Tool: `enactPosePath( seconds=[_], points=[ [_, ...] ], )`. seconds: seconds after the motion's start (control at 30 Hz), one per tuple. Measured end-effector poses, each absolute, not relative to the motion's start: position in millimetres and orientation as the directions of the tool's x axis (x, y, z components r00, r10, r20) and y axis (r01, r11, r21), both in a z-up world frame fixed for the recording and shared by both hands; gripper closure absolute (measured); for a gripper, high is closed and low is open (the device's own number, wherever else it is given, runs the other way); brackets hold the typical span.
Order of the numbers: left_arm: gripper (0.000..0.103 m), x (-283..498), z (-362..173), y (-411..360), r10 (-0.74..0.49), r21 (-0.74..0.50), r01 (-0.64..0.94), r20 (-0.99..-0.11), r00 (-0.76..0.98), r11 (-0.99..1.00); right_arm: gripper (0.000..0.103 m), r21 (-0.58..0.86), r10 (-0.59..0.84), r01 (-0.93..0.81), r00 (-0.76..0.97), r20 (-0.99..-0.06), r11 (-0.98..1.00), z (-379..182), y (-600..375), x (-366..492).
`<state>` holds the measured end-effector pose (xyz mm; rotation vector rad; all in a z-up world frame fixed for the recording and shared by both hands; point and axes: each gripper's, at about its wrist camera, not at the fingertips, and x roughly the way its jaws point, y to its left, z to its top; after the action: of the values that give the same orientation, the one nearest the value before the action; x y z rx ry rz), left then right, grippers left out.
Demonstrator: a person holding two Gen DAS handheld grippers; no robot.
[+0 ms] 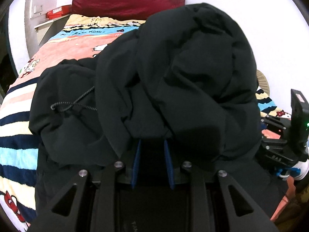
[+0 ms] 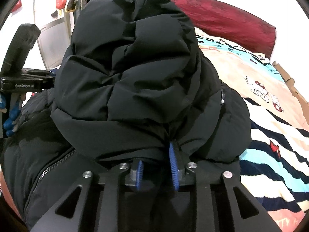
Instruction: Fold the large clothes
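A large black puffer jacket [image 1: 173, 73] lies bunched on the bed and fills both views; it also shows in the right wrist view [image 2: 135, 73]. My left gripper [image 1: 152, 145] is shut on a fold of the jacket, its blue pads [image 1: 137, 164] running up into the fabric. My right gripper [image 2: 160, 147] is shut on another fold, one blue pad [image 2: 172, 164] showing, the tips hidden by cloth. A drawcord [image 1: 77, 102] lies on the jacket's left part. A zipper [image 2: 56, 164] runs along the lower left. Each gripper shows in the other's view: right [image 1: 285, 135], left [image 2: 21, 77].
The bed has a striped cartoon-print blanket [image 1: 19, 100], also seen in the right wrist view [image 2: 270, 127]. A dark red pillow [image 1: 125, 0] lies at the head by the white wall. A red box [image 1: 58, 11] sits on a shelf at left. A door [image 2: 52, 29] stands behind.
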<state>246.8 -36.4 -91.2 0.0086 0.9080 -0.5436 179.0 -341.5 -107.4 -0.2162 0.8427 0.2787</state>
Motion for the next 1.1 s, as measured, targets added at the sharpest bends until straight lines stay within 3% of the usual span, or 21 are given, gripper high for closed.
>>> enactPosePath(
  seconds=[0.17, 0.73, 0.8, 0.93, 1.1],
  points=[
    [0.080, 243, -99, -39, -0.416, -0.192, 0.442, -0.763, 0.494, 0.876, 0.053, -0.066, 0.160, -0.320, 0.630, -0.760, 0.945, -107, -347, 173],
    [0.079, 242, -99, -39, -0.408, -0.197, 0.425, -0.769, 0.493, 0.884, 0.050, -0.035, 0.166, -0.292, 0.631, -0.757, 0.956, -92, -372, 155],
    [0.077, 242, -97, -36, -0.419, -0.212, 0.423, -0.765, 0.489, 0.881, 0.047, -0.030, 0.168, -0.288, 0.637, -0.753, 0.957, -88, -376, 154],
    [0.063, 239, -93, -31, -0.436, -0.231, 0.423, -0.755, 0.490, 0.876, 0.042, -0.025, 0.170, -0.280, 0.646, -0.744, 0.960, -83, -381, 153],
    [0.059, 235, -94, -26, -0.437, -0.234, 0.424, -0.758, 0.484, 0.875, 0.035, -0.018, 0.170, -0.273, 0.650, -0.741, 0.962, -82, -388, 149]
  ],
)
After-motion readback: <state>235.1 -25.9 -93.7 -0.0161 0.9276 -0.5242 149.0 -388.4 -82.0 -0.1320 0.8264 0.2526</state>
